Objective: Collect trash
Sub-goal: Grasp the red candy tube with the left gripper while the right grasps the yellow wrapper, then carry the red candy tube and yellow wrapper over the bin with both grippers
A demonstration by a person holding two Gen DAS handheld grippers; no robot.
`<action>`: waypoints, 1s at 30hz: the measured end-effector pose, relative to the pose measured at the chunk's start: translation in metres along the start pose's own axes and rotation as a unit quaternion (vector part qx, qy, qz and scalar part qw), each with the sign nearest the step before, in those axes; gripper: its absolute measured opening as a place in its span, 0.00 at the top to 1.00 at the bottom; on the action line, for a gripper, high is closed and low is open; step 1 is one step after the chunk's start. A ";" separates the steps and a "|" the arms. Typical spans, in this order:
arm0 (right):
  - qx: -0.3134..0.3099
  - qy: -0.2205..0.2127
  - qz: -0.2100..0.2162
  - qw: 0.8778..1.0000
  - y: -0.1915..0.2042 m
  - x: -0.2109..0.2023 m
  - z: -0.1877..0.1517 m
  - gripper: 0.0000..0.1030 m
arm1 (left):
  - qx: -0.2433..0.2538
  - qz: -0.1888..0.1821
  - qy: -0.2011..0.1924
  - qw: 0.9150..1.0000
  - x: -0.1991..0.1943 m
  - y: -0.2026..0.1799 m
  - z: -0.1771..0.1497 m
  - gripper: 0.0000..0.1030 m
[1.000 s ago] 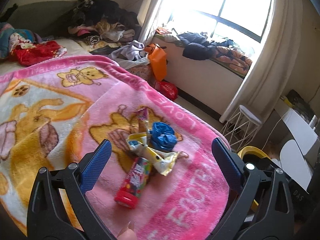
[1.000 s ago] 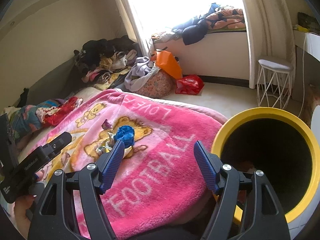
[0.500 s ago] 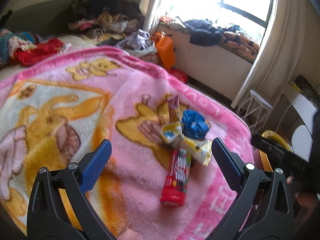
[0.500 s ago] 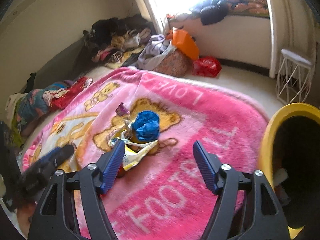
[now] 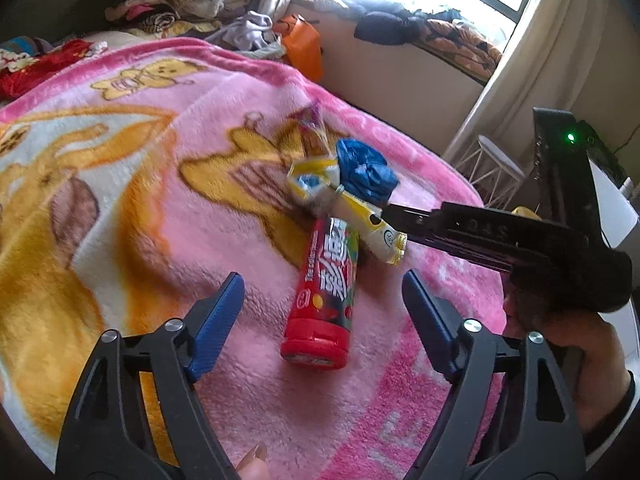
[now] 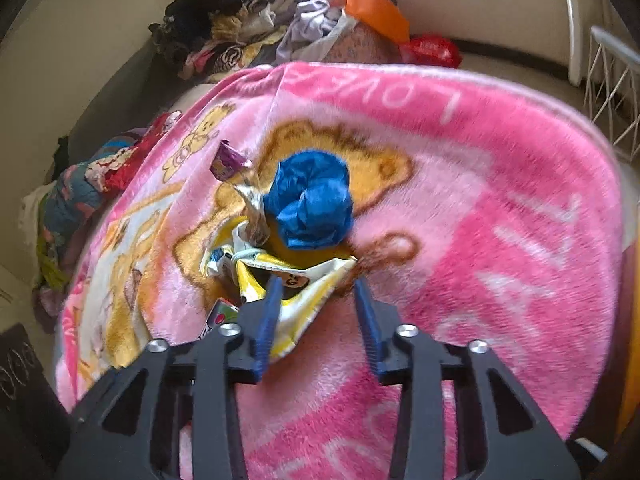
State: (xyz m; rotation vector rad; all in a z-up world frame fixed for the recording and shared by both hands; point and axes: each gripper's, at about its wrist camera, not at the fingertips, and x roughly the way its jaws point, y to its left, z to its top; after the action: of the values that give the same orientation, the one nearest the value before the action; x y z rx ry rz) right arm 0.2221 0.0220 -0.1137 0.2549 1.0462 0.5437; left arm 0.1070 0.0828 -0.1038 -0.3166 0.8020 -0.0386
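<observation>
A small pile of trash lies on the pink blanket [image 5: 140, 208]: a red candy tube [image 5: 326, 292], a yellow-white snack wrapper [image 5: 368, 224], a crumpled blue bag [image 5: 366, 170] and a purple wrapper [image 6: 228, 160]. My left gripper [image 5: 322, 308] is open, just short of the tube, its jaws either side of it. My right gripper [image 6: 318, 316] is half closed around the near edge of the yellow-white wrapper [image 6: 296, 284], the left pad on it, just below the blue bag [image 6: 310, 200]. In the left wrist view the right gripper reaches in from the right.
Clothes are heaped at the bed's far end [image 5: 180, 0]. An orange bag [image 6: 376, 12] and a red bag [image 6: 432, 50] lie on the floor beyond the bed. A white wire stool [image 5: 496, 172] stands by the curtain.
Both grippers moved in toward the pile. The right gripper's jaws narrowed from wide open and now straddle the yellow-white wrapper. The yellow bin left the right wrist view.
</observation>
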 end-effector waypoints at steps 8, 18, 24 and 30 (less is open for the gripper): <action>0.028 -0.023 0.041 0.998 -0.013 -0.023 -0.009 0.94 | 0.010 0.006 0.022 1.000 0.011 -0.006 -0.010 0.48; 0.020 -0.107 -0.013 0.994 -0.029 -0.086 -0.016 0.94 | 0.040 0.011 0.035 0.999 0.015 -0.021 -0.015 0.76; 0.020 -0.155 -0.049 0.986 -0.046 -0.117 -0.019 0.94 | 0.047 -0.008 0.026 0.999 0.009 -0.037 -0.012 0.77; 0.047 -0.189 -0.062 0.979 -0.070 -0.148 -0.021 0.94 | 0.055 -0.035 -0.003 0.998 -0.008 -0.063 -0.002 0.77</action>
State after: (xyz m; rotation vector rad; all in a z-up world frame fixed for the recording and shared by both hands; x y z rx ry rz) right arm 0.1680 -0.1183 -0.0445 0.3581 0.7132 0.3171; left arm 0.1054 0.0238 -0.0811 -0.2416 0.7790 -0.1474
